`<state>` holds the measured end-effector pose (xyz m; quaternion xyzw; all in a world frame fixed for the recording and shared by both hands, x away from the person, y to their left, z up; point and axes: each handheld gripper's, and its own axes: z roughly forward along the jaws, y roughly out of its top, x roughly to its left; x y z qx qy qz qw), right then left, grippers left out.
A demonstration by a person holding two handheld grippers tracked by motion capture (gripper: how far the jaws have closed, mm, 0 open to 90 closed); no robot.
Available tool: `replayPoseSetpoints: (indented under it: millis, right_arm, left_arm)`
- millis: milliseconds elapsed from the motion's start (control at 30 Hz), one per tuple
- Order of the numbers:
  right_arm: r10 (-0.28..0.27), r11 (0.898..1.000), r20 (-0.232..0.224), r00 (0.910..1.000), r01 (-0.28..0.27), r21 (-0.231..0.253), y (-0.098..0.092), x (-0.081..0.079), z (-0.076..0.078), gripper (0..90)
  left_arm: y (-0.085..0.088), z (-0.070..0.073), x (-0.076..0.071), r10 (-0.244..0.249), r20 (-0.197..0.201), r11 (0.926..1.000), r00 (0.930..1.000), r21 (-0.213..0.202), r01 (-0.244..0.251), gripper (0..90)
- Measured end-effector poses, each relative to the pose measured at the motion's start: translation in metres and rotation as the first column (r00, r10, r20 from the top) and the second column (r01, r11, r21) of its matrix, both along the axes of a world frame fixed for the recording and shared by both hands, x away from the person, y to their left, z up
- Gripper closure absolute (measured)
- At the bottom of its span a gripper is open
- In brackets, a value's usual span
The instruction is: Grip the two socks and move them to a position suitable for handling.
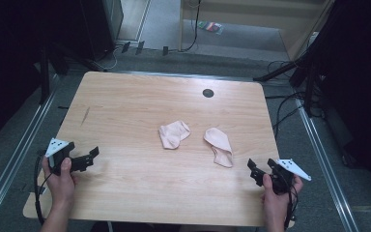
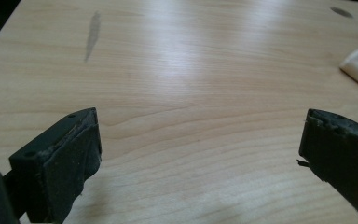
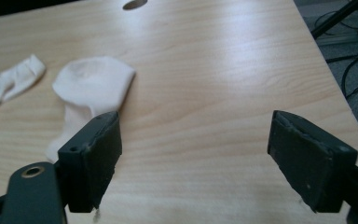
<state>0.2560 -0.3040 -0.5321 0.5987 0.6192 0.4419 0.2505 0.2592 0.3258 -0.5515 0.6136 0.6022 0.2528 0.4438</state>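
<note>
Two pale pink socks lie near the middle of the tabletop [image 1: 125, 106], side by side with a gap of bare wood between them. Landmark: the dark round hole [image 1: 208, 93] near the tabletop's far edge. Left sock [image 1: 174, 134] lies crumpled, nearer the person than the hole and a bit left of it. Right sock [image 1: 220, 146] lies flatter, almost straight toward the person from the hole, its narrow end pointing at the near edge.

Right claw [image 1: 260, 170] sits toward the near right corner, well apart from the hole and near the right sock without touching it; jaws wide apart, bare wood between them. In the right gripper view the right sock [image 3: 91, 95] lies just beyond the one jaw.

Left claw [image 1: 91, 157] sits toward the near left edge, far from the hole and both socks; jaws wide apart, nothing between. A dark streak [image 1: 85, 115] marks the wood beyond it.
</note>
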Motion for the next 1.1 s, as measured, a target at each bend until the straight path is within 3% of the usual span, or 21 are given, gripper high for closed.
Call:
replayPoseSetpoints:
  millis: [67, 100, 133, 233, 267, 300, 400, 467, 533, 567, 667, 767, 800, 833, 900, 1100]
  right_arm:
    - [-0.009, 1.0, -0.004, 0.9999, 0.009, 0.015, 0.002, 0.001, 0.005, 19.0]
    - [-0.009, 1.0, -0.007, 0.9999, 0.009, 0.025, 0.007, 0.005, 0.017, 21.2]
    - [-0.008, 1.0, -0.008, 0.9999, 0.008, 0.027, 0.01, 0.007, 0.021, 22.5]
    - [0.025, 1.0, -0.001, 0.9997, -0.025, 0.016, 0.022, 0.014, 0.033, 30.0]
    - [0.025, 1.0, -0.001, 0.9997, -0.025, 0.016, 0.022, 0.014, 0.033, 30.0]
    - [0.059, 0.998, 0.023, 0.998, -0.06, 0.018, 0.034, 0.021, 0.041, 40.8]
    - [0.088, 0.996, 0.033, 0.9956, -0.089, 0.022, 0.052, 0.03, 0.047, 48.4]
    - [0.141, 0.989, 0.039, 0.9892, -0.143, 0.044, 0.066, 0.038, 0.046, 51.5]
    - [0.161, 0.985, 0.04, 0.9861, -0.163, 0.05, 0.071, 0.041, 0.044, 53.8]
    - [0.203, 0.978, 0.034, 0.9787, -0.204, 0.033, 0.084, 0.05, 0.037, 56.3]
    - [0.226, 0.971, 0.0, 0.974, -0.226, -0.083, 0.103, 0.058, 0.026, 55.4]
    - [0.239, 0.952, -0.031, 0.9705, -0.24, -0.192, 0.117, 0.063, 0.012, 50.7]
    - [0.239, 0.952, -0.031, 0.9705, -0.24, -0.192, 0.117, 0.063, 0.012, 50.7]
    - [0.243, 0.942, -0.049, 0.9688, -0.248, -0.225, 0.122, 0.066, 0.006, 47.1]
    - [0.245, 0.939, -0.059, 0.9678, -0.252, -0.235, 0.123, 0.068, 0.003, 45.0]
    - [0.202, 0.946, -0.107, 0.9735, -0.223, -0.238, 0.119, 0.074, -0.007, 46.6]
  left_arm:
    - [0.001, 0.0, 0.0, 0.013, 0.006, 0.9999, 0.9999, -0.006, -0.013, 0.0]
    - [0.0, 0.0, 0.0, 0.015, 0.006, 0.9999, 0.9999, -0.001, -0.015, 0.0]
    - [-0.004, 0.001, -0.001, -0.002, 0.013, 0.9994, 0.9999, 0.035, 0.002, 0.0]
    - [-0.007, 0.001, -0.001, -0.031, 0.016, 0.9973, 0.9994, 0.067, 0.03, 0.0]
    - [-0.007, 0.001, -0.001, -0.031, 0.016, 0.9973, 0.9994, 0.067, 0.03, 0.0]
    - [-0.007, 0.001, 0.0, -0.031, 0.01, 0.9979, 0.9995, 0.058, 0.03, 0.0]
    - [-0.006, 0.001, 0.001, -0.039, 0.003, 0.9981, 0.9992, 0.048, 0.039, 0.0]
    - [-0.006, 0.001, 0.002, -0.041, -0.005, 0.9981, 0.9991, 0.045, 0.042, 0.0]
    - [-0.007, 0.001, 0.002, -0.044, -0.005, 0.9976, 0.999, 0.053, 0.044, 0.0]
    - [-0.008, 0.001, 0.002, -0.047, -0.005, 0.9971, 0.9989, 0.06, 0.047, 0.0]
    - [-0.01, 0.001, 0.003, -0.051, -0.015, 0.9957, 0.9986, 0.077, 0.052, 0.0]
    - [-0.011, 0.001, 0.004, -0.057, -0.028, 0.9947, 0.998, 0.084, 0.059, 0.0]
    - [-0.011, 0.001, 0.004, -0.057, -0.028, 0.9947, 0.998, 0.084, 0.059, 0.0]
    - [-0.011, 0.001, 0.005, -0.056, -0.031, 0.9944, 0.998, 0.087, 0.059, 0.0]
    - [-0.012, 0.001, 0.005, -0.056, -0.038, 0.9939, 0.9977, 0.093, 0.06, 0.0]
    - [-0.013, 0.001, 0.005, -0.055, -0.038, 0.9934, 0.9978, 0.099, 0.058, 0.0]
